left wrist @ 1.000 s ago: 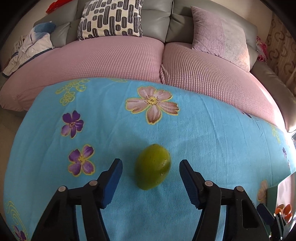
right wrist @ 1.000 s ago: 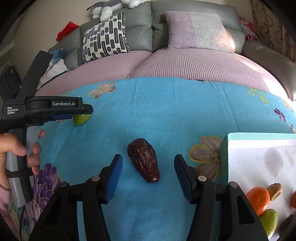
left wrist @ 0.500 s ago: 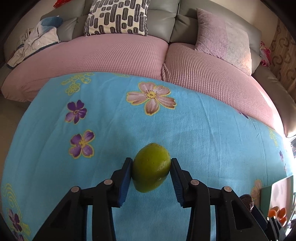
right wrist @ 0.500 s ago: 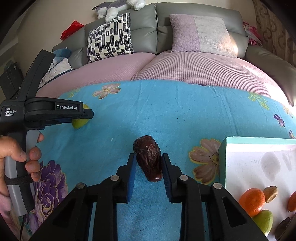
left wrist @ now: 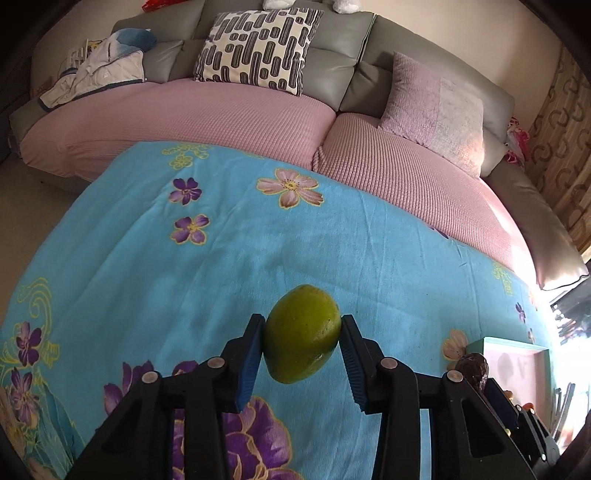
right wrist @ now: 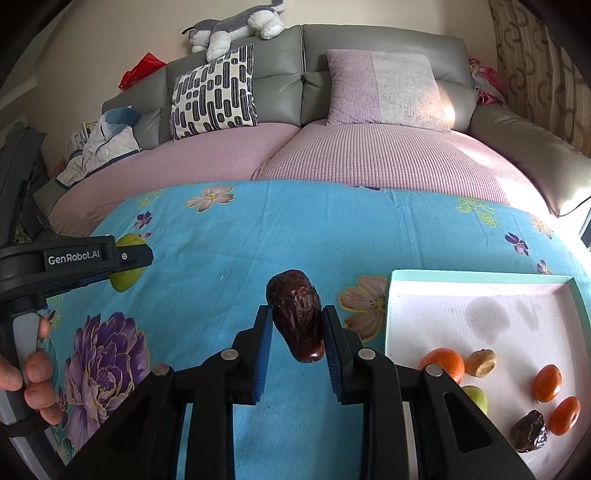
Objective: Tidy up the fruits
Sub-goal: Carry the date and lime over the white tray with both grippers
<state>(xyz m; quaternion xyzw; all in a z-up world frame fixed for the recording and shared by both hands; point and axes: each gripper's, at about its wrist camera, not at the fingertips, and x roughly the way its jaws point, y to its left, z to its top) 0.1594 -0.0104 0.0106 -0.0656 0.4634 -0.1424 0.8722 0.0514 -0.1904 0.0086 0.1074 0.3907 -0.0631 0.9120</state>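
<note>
My left gripper (left wrist: 303, 345) is shut on a green fruit (left wrist: 302, 338), held above the blue flowered cloth (left wrist: 147, 266). In the right wrist view the same green fruit (right wrist: 127, 278) peeks out behind the left gripper's body (right wrist: 74, 258), gripped by a hand (right wrist: 35, 373). My right gripper (right wrist: 297, 330) is shut on a dark wrinkled date (right wrist: 295, 317), lifted off the cloth just left of the white tray (right wrist: 480, 291). The tray holds oranges (right wrist: 443, 363), a green fruit (right wrist: 476, 398), a brown fruit (right wrist: 482, 362) and another date (right wrist: 530, 432).
A grey sofa with pink seat covers (right wrist: 369, 155) runs along the far edge of the cloth, with a patterned cushion (right wrist: 214, 98), a lilac cushion (right wrist: 384, 88) and a plush toy (right wrist: 236, 29). Clothes (left wrist: 92, 74) lie at its left end.
Both grippers have closed, the left on the green fruit and the right on the date. Both fruits have since been lifted off the cloth, and the views have pulled back and up.
</note>
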